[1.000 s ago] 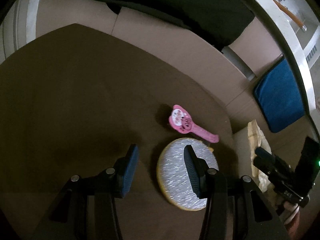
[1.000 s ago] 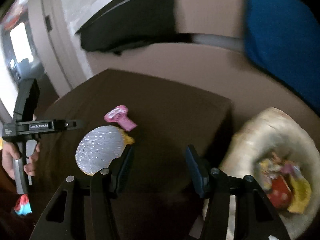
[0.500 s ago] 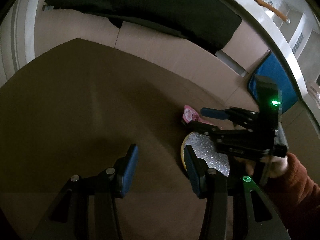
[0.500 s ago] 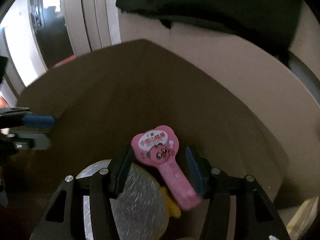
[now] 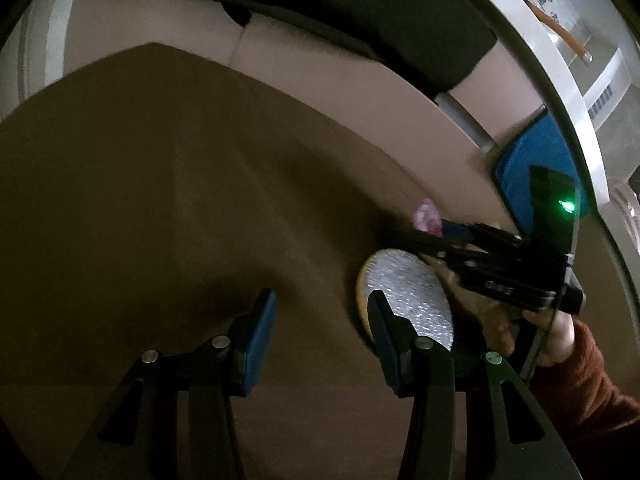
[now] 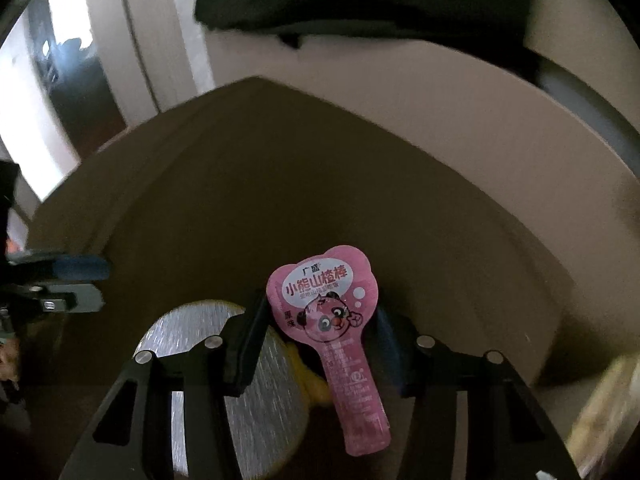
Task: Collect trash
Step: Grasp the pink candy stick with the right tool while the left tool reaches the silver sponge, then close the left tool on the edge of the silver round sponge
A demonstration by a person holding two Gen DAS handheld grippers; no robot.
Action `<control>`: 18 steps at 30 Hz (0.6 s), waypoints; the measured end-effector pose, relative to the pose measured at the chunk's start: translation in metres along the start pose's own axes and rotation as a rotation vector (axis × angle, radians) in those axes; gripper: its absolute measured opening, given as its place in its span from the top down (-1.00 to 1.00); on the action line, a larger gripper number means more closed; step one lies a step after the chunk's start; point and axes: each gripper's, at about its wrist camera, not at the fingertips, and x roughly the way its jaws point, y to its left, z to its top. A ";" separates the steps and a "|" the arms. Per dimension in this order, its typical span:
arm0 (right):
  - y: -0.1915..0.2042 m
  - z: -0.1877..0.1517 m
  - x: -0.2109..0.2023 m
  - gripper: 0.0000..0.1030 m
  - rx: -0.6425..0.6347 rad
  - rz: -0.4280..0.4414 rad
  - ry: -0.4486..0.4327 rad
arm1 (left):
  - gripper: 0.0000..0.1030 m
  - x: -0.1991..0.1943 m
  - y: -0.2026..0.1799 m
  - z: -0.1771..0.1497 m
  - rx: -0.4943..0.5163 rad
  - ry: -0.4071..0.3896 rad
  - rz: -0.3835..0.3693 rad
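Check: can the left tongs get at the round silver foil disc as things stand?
Probably yes: the round silver foil disc lies flat just beside the open, empty left tongs, though the right tongs crowd its far edge.

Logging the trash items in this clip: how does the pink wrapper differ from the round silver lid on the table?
The pink wrapper is bear-headed with a long narrow tail, while the silver foil lid is a plain disc with a yellow rim. The wrapper carries printed characters and a cartoon face; the lid's foil is unprinted. The wrapper sits between the closing jaws of the right hand-held gripper; the lid lies beside them, ungripped. Both are flat and lie on the brown table.
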 end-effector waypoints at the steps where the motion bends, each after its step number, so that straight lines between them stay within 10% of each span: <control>1: -0.007 -0.008 -0.013 0.09 0.047 0.003 -0.017 | 0.06 0.003 -0.003 0.000 -0.002 0.012 -0.007; 18: 0.017 -0.100 -0.052 0.09 0.206 0.107 -0.068 | 0.06 0.052 -0.035 0.022 -0.142 0.099 -0.005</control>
